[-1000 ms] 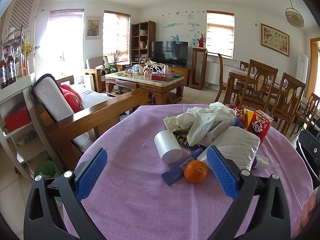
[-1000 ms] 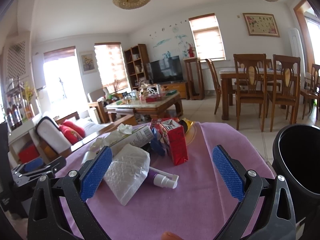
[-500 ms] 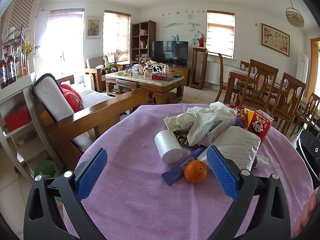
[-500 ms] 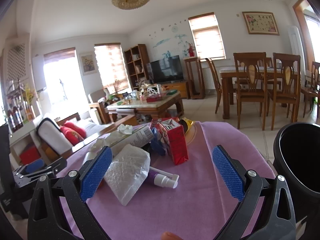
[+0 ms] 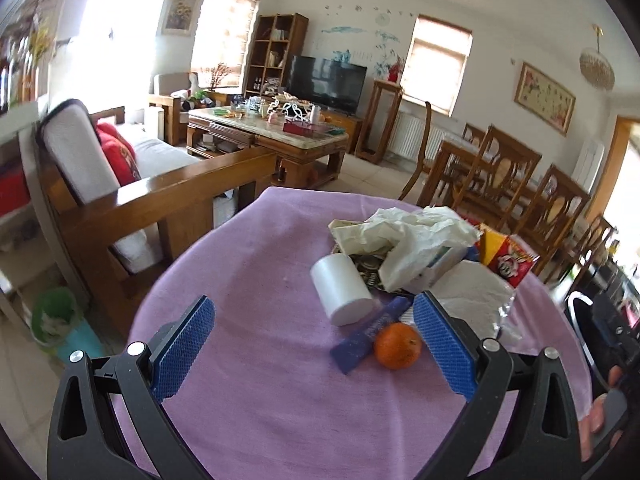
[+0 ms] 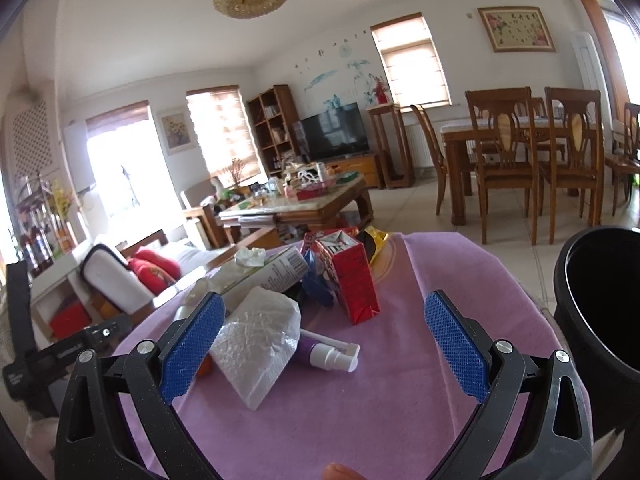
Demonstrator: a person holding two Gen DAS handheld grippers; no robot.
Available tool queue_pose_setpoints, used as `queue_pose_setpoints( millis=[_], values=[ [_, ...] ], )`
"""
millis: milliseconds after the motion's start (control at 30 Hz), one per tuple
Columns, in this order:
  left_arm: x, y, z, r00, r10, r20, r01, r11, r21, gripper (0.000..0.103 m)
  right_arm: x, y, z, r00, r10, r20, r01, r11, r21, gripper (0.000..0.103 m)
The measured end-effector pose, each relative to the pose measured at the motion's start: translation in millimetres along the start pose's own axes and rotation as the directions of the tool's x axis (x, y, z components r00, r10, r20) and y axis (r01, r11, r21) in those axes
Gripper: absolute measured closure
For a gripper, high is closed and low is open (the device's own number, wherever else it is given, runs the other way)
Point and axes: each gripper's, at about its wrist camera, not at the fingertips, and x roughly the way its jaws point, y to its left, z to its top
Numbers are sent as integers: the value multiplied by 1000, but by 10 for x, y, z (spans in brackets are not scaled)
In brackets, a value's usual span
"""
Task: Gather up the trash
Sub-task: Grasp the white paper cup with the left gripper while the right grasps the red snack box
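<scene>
A pile of trash lies on the round table with a purple cloth (image 5: pixel 256 360). In the left wrist view I see a white cup (image 5: pixel 340 292) on its side, an orange (image 5: pixel 397 345), a purple flat box (image 5: pixel 370 334), crumpled white paper (image 5: pixel 412 236), a clear plastic wrapper (image 5: pixel 476 300) and a red carton (image 5: pixel 508 262). In the right wrist view the wrapper (image 6: pixel 260 340), a purple spray bottle (image 6: pixel 328 354) and the red carton (image 6: pixel 348 276) lie ahead. My left gripper (image 5: pixel 314 346) is open and empty, near the orange. My right gripper (image 6: pixel 324 348) is open and empty above the bottle.
A black bin (image 6: pixel 600 304) stands at the table's right edge. A wooden sofa (image 5: pixel 152 200) stands left of the table, with a green and blue basket (image 5: pixel 60 320) on the floor. Dining chairs (image 6: pixel 520 156) and a coffee table (image 6: pixel 304 204) stand beyond.
The left wrist view has tilted and shifted, so the trash pile sits lower and more to the right. The right gripper has barely moved. Both stay open.
</scene>
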Motion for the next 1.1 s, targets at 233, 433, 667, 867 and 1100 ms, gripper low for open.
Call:
queue_pose_setpoints(
  millis=[233, 433, 667, 867, 1100],
  values=[
    [531, -187, 186, 983, -11, -186, 24, 997, 67, 5, 29, -23, -8, 998, 51, -29, -50, 998, 34, 4],
    [1010, -236, 142, 950, 17, -311, -5, 999, 40, 40, 64, -106, -5, 997, 65, -46, -61, 995, 82, 4],
    [876, -79, 18, 963, -44, -267, 36, 999, -34, 64, 300, -350, 29, 982, 122, -142, -96, 980, 177, 6],
    [550, -18, 62, 990, -110, -87, 105, 992, -65, 64, 822, -221, 318, 973, -4, -232, -3, 1000, -28, 33],
    [463, 110, 140, 981, -192, -30, 186, 972, -141, 63, 1548, -6, 328, 938, -134, -319, 71, 977, -203, 50]
  ],
)
